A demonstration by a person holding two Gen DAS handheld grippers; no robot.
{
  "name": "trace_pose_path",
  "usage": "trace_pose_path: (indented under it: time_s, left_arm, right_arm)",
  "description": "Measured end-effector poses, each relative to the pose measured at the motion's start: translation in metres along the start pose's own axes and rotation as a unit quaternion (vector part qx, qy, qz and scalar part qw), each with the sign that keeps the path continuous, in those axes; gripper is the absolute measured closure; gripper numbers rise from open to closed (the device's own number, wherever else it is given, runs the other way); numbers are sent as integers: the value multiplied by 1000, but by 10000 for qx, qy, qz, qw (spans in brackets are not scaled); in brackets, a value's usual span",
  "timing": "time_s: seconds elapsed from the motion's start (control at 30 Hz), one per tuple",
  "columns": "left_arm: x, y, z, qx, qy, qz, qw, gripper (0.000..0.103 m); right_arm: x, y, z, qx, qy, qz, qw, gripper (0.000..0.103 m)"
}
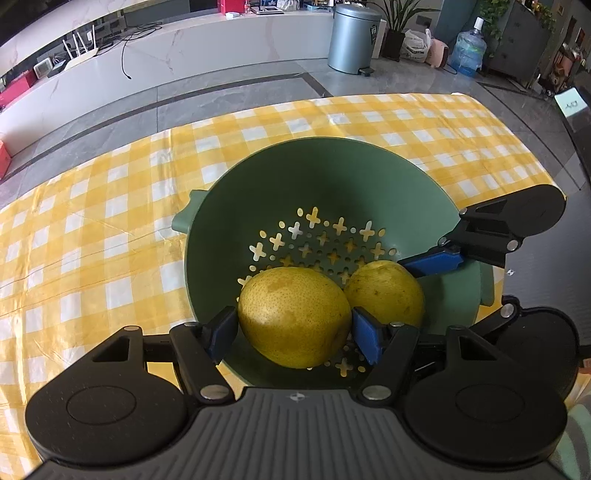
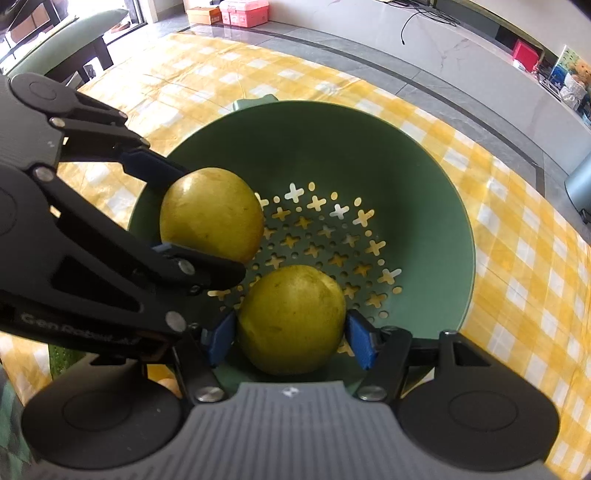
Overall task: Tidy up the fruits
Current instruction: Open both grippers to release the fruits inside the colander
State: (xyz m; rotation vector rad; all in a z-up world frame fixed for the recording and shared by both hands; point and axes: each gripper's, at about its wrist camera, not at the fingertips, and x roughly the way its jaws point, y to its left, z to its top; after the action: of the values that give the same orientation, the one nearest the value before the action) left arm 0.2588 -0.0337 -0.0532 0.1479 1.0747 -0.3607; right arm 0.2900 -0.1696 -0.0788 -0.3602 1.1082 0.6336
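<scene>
A green colander [image 1: 332, 173] with cross-shaped holes stands on the yellow checked tablecloth; it also shows in the right wrist view [image 2: 424, 177]. Two yellow-green pears are inside it. My left gripper [image 1: 293, 330] is shut on the near pear [image 1: 293, 315], its blue pads on both sides. The second pear [image 1: 386, 290] lies to its right, held between the fingers of my right gripper, one blue pad [image 1: 432, 262] visible. In the right wrist view my right gripper [image 2: 290, 338] is shut on a pear [image 2: 291, 319], and the left gripper holds the other pear [image 2: 212, 218] at the left.
The tablecloth [image 1: 92, 229] covers the table around the colander. Beyond the far table edge lie grey floor, a white marble counter [image 1: 147, 70], a grey bin [image 1: 354, 37] and a water bottle [image 1: 467, 48]. A dark chair [image 2: 55, 33] stands left of the table.
</scene>
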Motion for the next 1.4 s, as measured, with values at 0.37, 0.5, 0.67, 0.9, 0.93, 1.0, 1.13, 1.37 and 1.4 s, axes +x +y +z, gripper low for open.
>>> trace_pose_path:
  time_s: [0.37,0.5,0.67,0.9,0.93,1.0,1.13,1.37,1.4]
  left_arm:
    - [-3,4,-7,-269,-246,2,9993,24]
    - [-5,6,-11,-418,-321,-36,9986,24]
    - [-9,11,-15,-676,-396,-181,9968,24]
    - [-16,15,-18,-971,-453,-430,9933,24]
    - [-16,15,-19,-993,-474,-429,9930,24]
    - [-19,11,-19,-911,-508,-315,9940,23]
    - [-21,13,-16,-962,-381,-385,9939,22]
    - [-22,27,-25,-1596,-539,-879,9818,19]
    - [-26,30,-25,-1744,-651,-1012,9773,17]
  right_arm:
    - [1,0,4,-146,152,-6,9998,42]
    - [0,1,4,-228,218,-13,9995,42]
    - [1,2,5,-317,336,-16,9989,42]
    - [3,-1,5,-307,443,-24,9985,42]
    - [3,-2,5,-306,455,-19,9985,42]
    - [4,-3,6,-319,482,-15,9983,42]
    - [4,-1,7,-416,514,-29,9978,41]
    - [5,-5,8,-245,472,-25,9986,41]
    - [6,-6,7,-225,476,-17,9986,41]
